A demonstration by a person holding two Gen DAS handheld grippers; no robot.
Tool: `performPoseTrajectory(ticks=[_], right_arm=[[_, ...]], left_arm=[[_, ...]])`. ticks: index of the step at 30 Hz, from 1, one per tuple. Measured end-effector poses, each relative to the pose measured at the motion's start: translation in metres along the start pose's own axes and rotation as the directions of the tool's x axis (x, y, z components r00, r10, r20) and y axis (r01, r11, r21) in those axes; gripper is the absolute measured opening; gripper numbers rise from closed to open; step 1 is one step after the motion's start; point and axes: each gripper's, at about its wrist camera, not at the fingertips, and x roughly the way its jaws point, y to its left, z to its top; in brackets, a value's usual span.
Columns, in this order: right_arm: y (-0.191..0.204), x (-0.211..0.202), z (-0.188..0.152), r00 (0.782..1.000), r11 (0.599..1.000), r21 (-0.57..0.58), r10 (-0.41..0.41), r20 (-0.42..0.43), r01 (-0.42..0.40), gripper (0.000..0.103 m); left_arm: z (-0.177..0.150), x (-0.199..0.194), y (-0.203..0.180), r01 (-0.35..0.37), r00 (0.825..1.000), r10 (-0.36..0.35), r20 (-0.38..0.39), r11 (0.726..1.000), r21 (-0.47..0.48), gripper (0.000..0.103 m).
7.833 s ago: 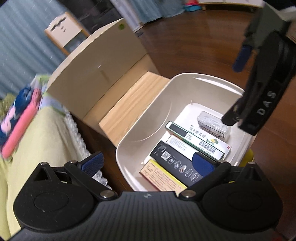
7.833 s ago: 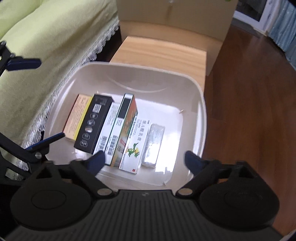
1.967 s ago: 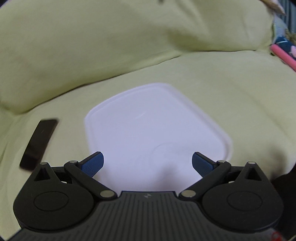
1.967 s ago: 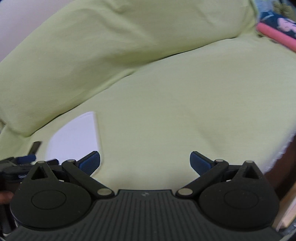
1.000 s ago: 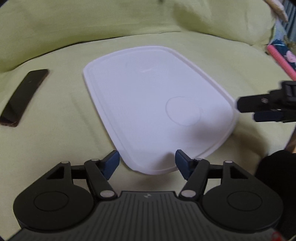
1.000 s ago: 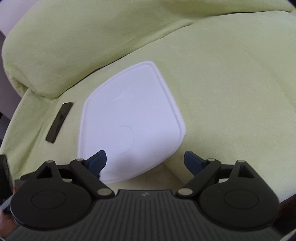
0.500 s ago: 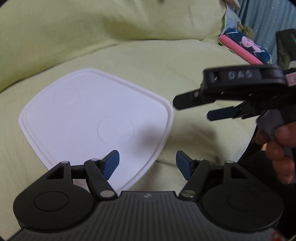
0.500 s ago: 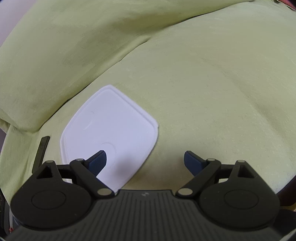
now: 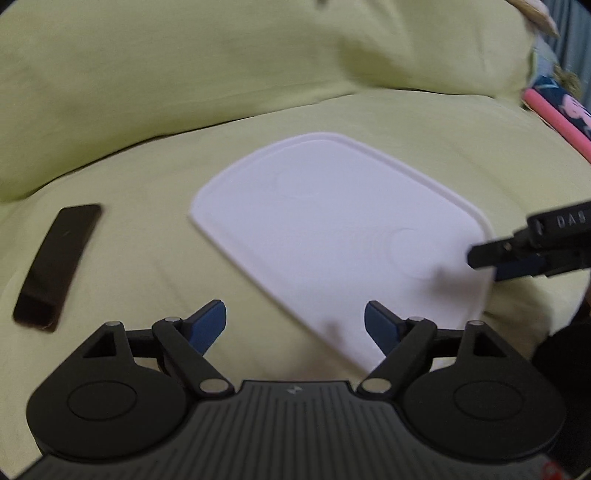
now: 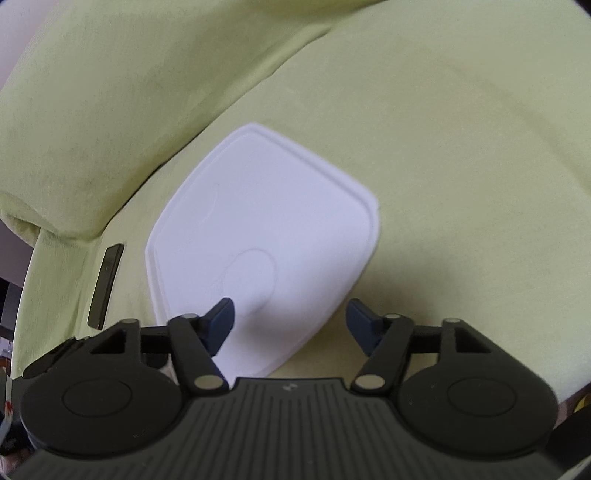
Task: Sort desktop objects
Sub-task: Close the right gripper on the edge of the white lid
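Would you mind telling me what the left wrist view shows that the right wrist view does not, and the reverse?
Only the left wrist view shows the right gripper reaching in at the white lid's right edge, plus a pink and blue item at the far right. Only the right wrist view shows a pale wall beyond the cushion. Both show the lid lying flat on the green sofa cover and a dark phone to its left.

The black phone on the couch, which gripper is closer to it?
Left. The left gripper hovers just right of the black phone. The right gripper is at the far edge of the white lid, which lies between them.
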Motion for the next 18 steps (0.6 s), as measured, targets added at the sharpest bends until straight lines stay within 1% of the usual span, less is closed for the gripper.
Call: performPoseTrajectory(ticks=[1, 3, 4, 5, 6, 7, 8, 9, 13, 16, 18], right_arm=[[0.000, 0.004, 0.000, 1.000, 1.000, 0.008, -0.005, -0.008, 0.005, 0.059], [0.000, 0.010, -0.001, 1.000, 1.000, 0.021, -0.016, -0.017, 0.017, 0.051], [-0.001, 0.011, -0.001, 1.000, 0.999, 0.025, -0.024, -0.017, 0.024, 0.049], [-0.002, 0.011, 0.000, 0.999, 0.999, 0.025, -0.030, -0.016, 0.031, 0.044], [-0.005, 0.011, 0.002, 0.999, 0.999, 0.023, -0.036, -0.013, 0.036, 0.036], [-0.007, 0.010, 0.004, 0.999, 0.999, 0.021, -0.042, -0.011, 0.042, 0.031], [-0.009, 0.009, 0.006, 0.999, 0.999, 0.020, -0.047, -0.009, 0.047, 0.017], [-0.012, 0.008, 0.008, 0.999, 0.998, 0.018, -0.053, -0.006, 0.053, 0.012], [-0.020, 0.004, 0.016, 0.997, 0.997, 0.004, -0.082, 0.009, 0.082, 0.011], [-0.024, -0.001, 0.027, 0.990, 0.990, -0.033, -0.133, 0.045, 0.134, 0.010], [-0.025, -0.005, 0.035, 0.982, 0.982, -0.064, -0.174, 0.073, 0.179, 0.010]], left_arm=[[0.000, 0.001, 0.003, -0.004, 1.000, 0.004, 0.002, 1.000, -0.005, 0.083], [0.000, 0.004, 0.009, -0.006, 1.000, 0.006, 0.002, 1.000, -0.011, 0.083], [0.001, 0.006, 0.010, -0.004, 1.000, 0.004, -0.001, 1.000, -0.010, 0.083], [0.002, 0.009, 0.011, -0.005, 1.000, 0.005, -0.004, 1.000, -0.006, 0.083], [0.003, 0.012, 0.012, -0.005, 1.000, 0.005, -0.006, 1.000, -0.002, 0.083], [0.004, 0.014, 0.012, -0.008, 1.000, 0.008, -0.007, 1.000, 0.006, 0.083], [0.004, 0.016, 0.012, -0.009, 1.000, 0.009, -0.007, 1.000, 0.014, 0.083], [0.005, 0.018, 0.011, -0.007, 1.000, 0.007, -0.006, 1.000, 0.018, 0.083], [0.013, 0.027, 0.014, 0.001, 1.000, -0.001, -0.001, 1.000, 0.023, 0.083], [0.027, 0.041, 0.016, -0.005, 1.000, 0.005, -0.008, 0.999, 0.036, 0.084], [0.037, 0.051, 0.017, -0.008, 1.000, 0.009, -0.013, 0.999, 0.045, 0.084]])
